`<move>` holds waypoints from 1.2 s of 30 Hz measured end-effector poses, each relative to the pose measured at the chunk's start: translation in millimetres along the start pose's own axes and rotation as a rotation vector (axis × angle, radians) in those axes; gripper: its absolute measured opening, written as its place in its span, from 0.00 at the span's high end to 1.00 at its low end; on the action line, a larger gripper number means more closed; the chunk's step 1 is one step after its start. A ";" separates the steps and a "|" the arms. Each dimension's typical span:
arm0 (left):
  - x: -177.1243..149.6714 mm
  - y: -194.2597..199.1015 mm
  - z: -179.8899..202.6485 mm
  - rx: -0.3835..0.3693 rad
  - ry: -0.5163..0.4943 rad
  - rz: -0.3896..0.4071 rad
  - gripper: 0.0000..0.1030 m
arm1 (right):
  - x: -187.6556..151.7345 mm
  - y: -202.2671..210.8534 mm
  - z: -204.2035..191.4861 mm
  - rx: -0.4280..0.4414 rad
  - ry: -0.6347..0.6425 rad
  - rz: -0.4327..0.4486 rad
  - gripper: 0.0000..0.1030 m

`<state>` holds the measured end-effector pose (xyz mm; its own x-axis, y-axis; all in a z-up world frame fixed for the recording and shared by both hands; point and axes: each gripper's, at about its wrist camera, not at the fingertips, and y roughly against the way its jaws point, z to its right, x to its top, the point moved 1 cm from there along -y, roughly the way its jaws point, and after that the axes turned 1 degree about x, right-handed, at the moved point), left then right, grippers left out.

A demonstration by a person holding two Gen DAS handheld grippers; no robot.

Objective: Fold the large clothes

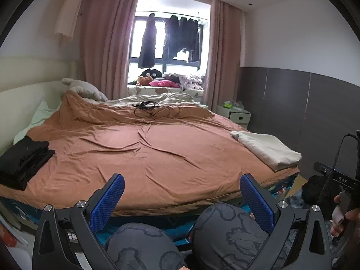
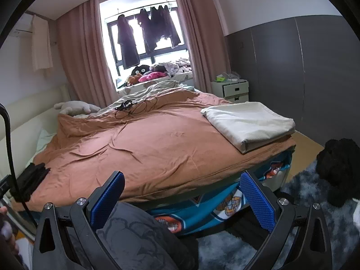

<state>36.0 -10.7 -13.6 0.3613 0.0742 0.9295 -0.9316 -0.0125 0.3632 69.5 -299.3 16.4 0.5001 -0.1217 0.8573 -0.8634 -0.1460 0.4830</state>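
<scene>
We hold both grippers low at the foot of the bed point(image 1: 144, 148), above our knees. The left gripper point(image 1: 182, 193) has its jaws spread apart and holds nothing, and the right gripper point(image 2: 182, 193) is the same. Two pieces look finished: a black folded stack point(image 1: 22, 159) at the bed's left edge and a cream folded cloth point(image 2: 247, 121) near its right corner. A dark heap point(image 2: 339, 164) lies on the rug point(image 2: 303, 236) to our right, likely the next garment. The middle of the bed is bare, ready for spreading it.
</scene>
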 end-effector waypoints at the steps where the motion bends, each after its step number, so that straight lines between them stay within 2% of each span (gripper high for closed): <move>1: 0.2 0.8 0.7 0.001 -0.002 0.000 0.00 | 0.2 0.6 0.5 0.001 -0.002 0.000 0.00; 9: 0.7 1.5 6.8 -0.002 -0.012 -0.024 0.00 | -1.1 4.0 -1.3 -0.012 0.006 0.007 0.00; 36: 0.4 10.6 10.7 -0.002 -0.024 -0.021 0.00 | -3.0 17.5 5.0 -0.030 -0.030 0.007 0.00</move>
<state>26.7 -21.4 -8.7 0.3813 0.0508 0.9230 -0.9240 -0.0093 0.3823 53.2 -306.4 21.4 0.4950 -0.1523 0.8554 -0.8685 -0.1152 0.4821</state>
